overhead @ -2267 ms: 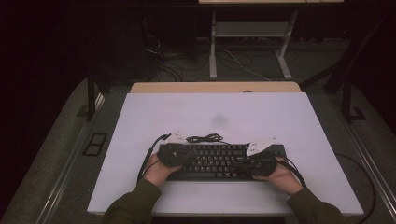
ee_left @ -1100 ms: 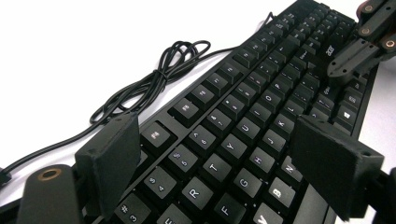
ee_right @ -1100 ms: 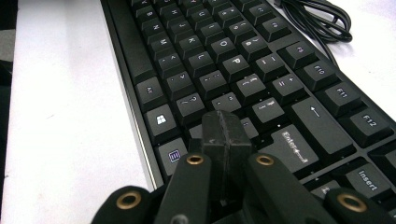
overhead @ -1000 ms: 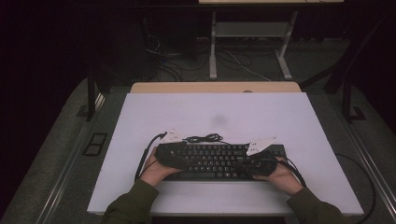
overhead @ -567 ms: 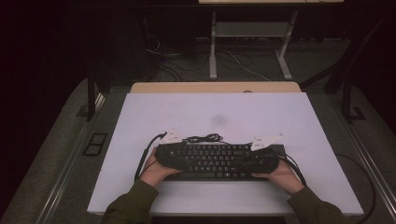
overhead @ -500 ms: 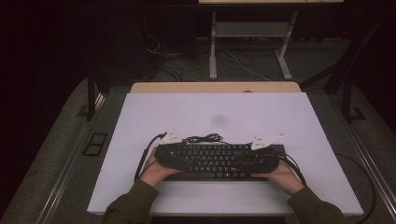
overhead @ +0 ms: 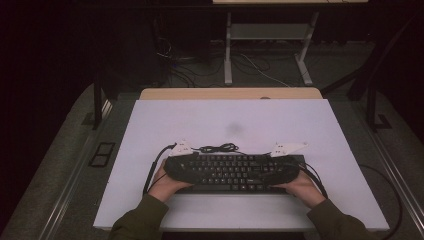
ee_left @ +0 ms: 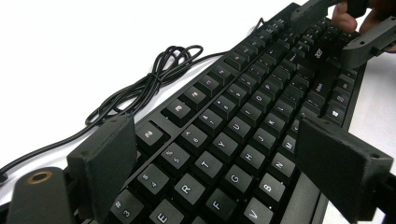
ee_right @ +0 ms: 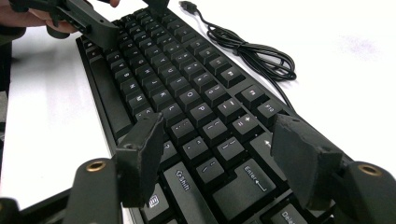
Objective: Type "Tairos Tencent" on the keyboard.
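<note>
Keyboard (overhead: 231, 171) lies flat near the front edge of the white tabletop (overhead: 150, 125), apparently set down. Left gripper (ee_left: 224, 163) straddles one end, jaws wide; right gripper (ee_right: 219, 154) jaws have just been opening, gripping nothing. Its coiled cable (overhead: 217, 148) lies behind.

The black full-size keyboard (overhead: 234, 171) lies on the white rectangular table (overhead: 150, 130), near its front edge. Behind the keyboard, touching its rear edge, lies the coiled black cable (overhead: 218, 148) (its plug end lies further left). The left gripper (overhead: 176, 167) sits over the keyboard's left end, the right gripper (overhead: 285, 169) over its right end.
</note>
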The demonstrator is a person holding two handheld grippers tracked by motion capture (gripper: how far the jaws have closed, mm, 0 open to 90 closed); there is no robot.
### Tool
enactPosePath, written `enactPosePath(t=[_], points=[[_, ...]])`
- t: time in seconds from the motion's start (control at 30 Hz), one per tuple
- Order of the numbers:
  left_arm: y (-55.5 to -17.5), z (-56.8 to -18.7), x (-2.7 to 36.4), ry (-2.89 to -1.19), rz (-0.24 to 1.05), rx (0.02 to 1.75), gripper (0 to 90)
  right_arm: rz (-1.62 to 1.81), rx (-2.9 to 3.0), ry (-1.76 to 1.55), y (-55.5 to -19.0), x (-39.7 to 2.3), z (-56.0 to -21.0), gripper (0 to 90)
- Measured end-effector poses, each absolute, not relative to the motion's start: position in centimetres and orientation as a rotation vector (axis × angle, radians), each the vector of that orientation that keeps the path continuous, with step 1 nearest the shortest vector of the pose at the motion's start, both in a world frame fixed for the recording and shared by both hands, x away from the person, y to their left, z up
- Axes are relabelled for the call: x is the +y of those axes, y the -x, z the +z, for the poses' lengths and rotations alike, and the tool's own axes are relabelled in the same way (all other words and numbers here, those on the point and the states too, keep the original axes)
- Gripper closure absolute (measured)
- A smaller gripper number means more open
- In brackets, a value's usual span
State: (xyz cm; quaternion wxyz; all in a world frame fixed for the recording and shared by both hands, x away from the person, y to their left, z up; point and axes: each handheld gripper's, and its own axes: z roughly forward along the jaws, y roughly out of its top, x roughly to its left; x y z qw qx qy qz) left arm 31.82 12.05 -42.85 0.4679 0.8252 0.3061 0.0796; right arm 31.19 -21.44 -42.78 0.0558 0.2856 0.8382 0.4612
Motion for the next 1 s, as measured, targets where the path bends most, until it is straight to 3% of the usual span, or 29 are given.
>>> enactPosePath(t=[1.0], points=[[-30.2,-42.8,14.4,-1.979,0.252,0.808,15.3,1.441,2.55,-0.823,-32.3,-19.5,-42.7,29.9]])
